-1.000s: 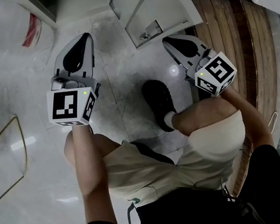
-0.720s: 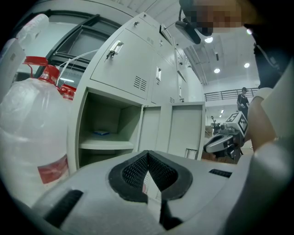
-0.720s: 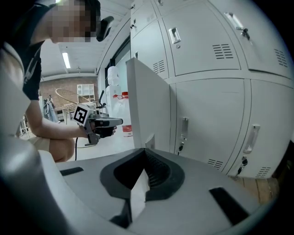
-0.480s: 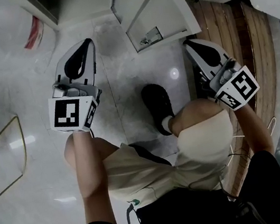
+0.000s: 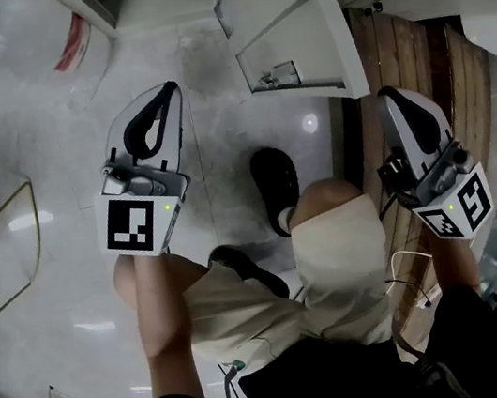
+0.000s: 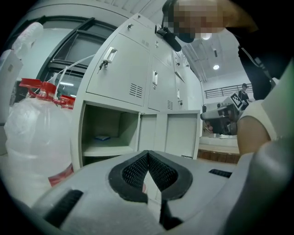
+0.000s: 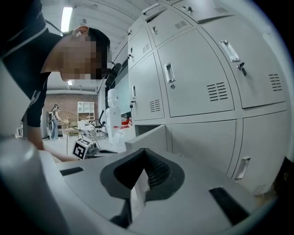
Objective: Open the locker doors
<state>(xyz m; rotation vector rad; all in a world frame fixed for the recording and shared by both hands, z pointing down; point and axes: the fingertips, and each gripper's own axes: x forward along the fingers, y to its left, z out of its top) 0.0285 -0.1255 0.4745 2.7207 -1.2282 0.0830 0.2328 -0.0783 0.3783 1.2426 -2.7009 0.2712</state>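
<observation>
Status: one bottom-row door (image 5: 276, 2) stands swung open over the floor (image 5: 64, 235). The other lockers (image 7: 197, 87) look closed, so I'd call this between doors and early in the job. The left gripper (image 6: 148, 152) is clenched with nothing in it, aimed toward the open compartment (image 6: 110, 131). The right gripper (image 7: 144, 150) is clenched and empty too, facing closed fronts and touching none. For the next door: spread the jaws before closing in and square up on the handle (image 7: 169, 73), not the vents. Bite only its lip, then pull along the hinge arc rather than straight back. Watch the open door near the right gripper, it could snag the swing. The low handle (image 7: 242, 167) looks like the nearer target, I think. View differences: the head view gives the layout from above. It shows both grippers well apart, a shoe (image 5: 275, 179) between them and a wooden strip (image 5: 397, 43) at right, but no closed-door handles. The right gripper view shows those handles and a lock (image 7: 241, 69). Only the left gripper view looks inside the compartment: a small blue item (image 6: 103, 137) on the shelf, and a bag (image 6: 34, 137) beside the lockers.
</observation>
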